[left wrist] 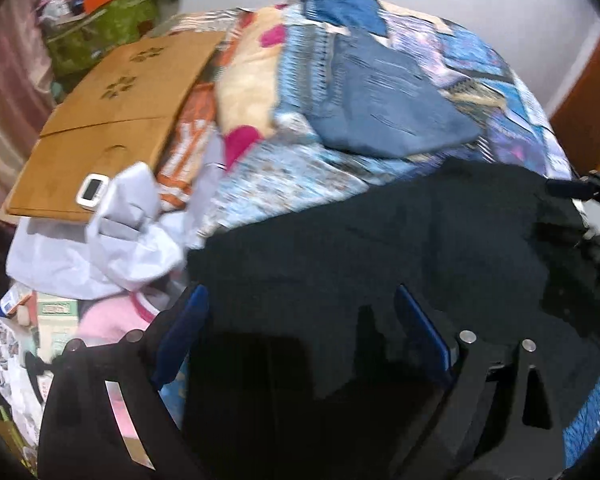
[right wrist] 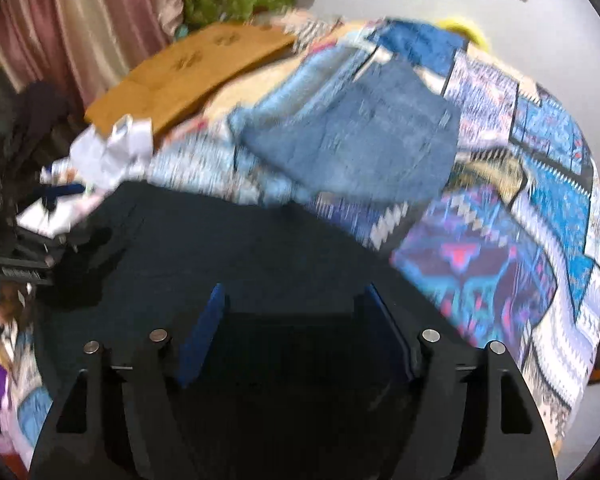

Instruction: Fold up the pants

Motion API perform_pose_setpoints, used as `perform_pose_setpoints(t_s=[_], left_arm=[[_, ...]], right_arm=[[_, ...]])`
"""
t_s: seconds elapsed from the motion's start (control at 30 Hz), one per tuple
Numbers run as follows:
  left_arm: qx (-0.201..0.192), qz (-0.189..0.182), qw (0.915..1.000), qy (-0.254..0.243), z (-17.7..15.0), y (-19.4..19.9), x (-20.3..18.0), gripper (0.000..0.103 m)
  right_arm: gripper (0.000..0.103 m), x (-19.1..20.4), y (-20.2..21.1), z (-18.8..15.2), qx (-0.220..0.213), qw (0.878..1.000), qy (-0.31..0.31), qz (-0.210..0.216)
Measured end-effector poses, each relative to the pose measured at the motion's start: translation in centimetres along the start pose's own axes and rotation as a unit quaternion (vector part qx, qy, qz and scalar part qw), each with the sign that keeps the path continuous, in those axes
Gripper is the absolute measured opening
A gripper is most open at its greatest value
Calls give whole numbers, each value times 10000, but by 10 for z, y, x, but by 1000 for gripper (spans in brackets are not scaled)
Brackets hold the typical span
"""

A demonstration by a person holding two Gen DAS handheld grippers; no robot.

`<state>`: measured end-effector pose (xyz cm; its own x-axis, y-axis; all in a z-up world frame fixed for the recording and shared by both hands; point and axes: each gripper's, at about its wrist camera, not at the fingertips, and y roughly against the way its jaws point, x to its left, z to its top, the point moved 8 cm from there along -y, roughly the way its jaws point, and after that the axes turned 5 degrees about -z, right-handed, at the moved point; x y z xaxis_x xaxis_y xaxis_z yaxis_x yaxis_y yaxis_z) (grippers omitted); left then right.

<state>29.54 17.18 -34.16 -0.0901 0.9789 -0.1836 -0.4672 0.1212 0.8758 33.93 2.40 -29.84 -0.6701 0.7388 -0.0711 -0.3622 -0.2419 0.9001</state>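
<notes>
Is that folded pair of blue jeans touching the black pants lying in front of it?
Apart. In the left wrist view a strip of patterned bedspread shows between the blue jeans and the black pants.

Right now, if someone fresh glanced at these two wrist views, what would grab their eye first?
Probably the dark pants spread over the near part of the bed, under both grippers. Next the folded blue jeans lying beyond them on the bright patchwork bedspread, then the brown cardboard at the bed's far left.

Matt dark cloth pants (left wrist: 380,240)
</notes>
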Motion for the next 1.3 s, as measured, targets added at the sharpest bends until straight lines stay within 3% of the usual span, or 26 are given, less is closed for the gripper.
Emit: perform_pose_setpoints(t_s=[0.07, 0.17, 0.23, 0.3, 0.37, 0.53, 0.7, 0.87, 1.07, 1.3], left_arm=[[214, -60, 9997, -86, -14, -3, -14, 95], [590, -54, 9977, -335, -39, -9, -33, 95], [504, 210, 9975, -456, -49, -6, -37, 95], [451, 339, 9976, -411, -55, 2, -37, 95], [527, 269, 9979, -270, -58, 7, -36, 95], [581, 244, 9979, -138, -65, 22, -35, 95], [272, 263, 9990, -253, -54, 49, -50, 95], [131, 57, 9992, -376, -34, 52, -82, 96], [202, -127, 9960, -863, -24, 31, -137, 96], [420, -229, 9875, -1505, -23, 5, -193, 96]], right_arm=[[69, 3, -2, -15, 149, 9999, 32, -49], [70, 2, 13, -34, 17, 9999, -145, -35], [74, 1, 22, -47, 42, 9991, -367, 205], [78, 0, 30, -65, 1, 9991, -393, 178], [84, 0, 40, -85, -120, 9987, -461, 160], [84, -13, 66, -127, -372, 9923, -1133, 324], [84, -43, 99, -162, -757, 9780, -1928, 237], [87, -89, 124, -205, -1099, 9452, -3071, 92], [88, -134, 128, -271, -1097, 8992, -4223, -321], [88, -165, 117, -329, -1006, 8396, -5336, -117]])
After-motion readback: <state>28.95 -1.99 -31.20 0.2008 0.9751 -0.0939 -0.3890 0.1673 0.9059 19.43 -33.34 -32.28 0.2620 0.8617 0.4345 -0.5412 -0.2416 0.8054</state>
